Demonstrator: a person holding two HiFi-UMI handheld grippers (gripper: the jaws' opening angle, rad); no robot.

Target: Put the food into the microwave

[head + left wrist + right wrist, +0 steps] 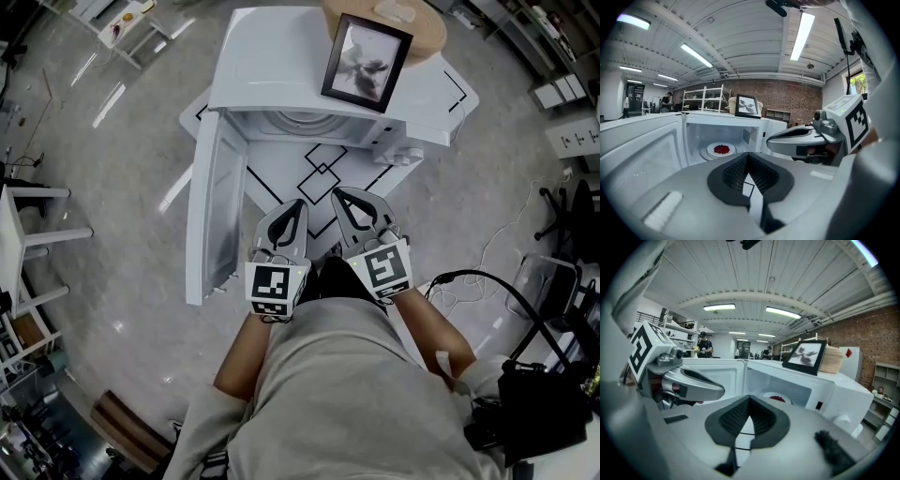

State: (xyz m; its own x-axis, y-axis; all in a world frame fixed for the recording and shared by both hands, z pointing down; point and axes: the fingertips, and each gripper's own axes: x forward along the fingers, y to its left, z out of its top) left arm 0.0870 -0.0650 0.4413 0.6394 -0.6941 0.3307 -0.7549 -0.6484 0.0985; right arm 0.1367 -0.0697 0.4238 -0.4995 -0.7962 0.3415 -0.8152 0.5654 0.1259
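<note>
the food point(721, 149) already sits on its plate inside the microwave point(272, 66), the left gripper point(296, 204) and right gripper point(339, 194) hang closed and empty before it, and likely only the open door point(214, 216) is left to shut.

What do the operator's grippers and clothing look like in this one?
The left gripper and right gripper are matching silvery-grey shells tapering to a point, with black ribbed lining inside the fingers. Each carries a white cube printed with black square markers. The person wears a light grey-beige top.
</note>
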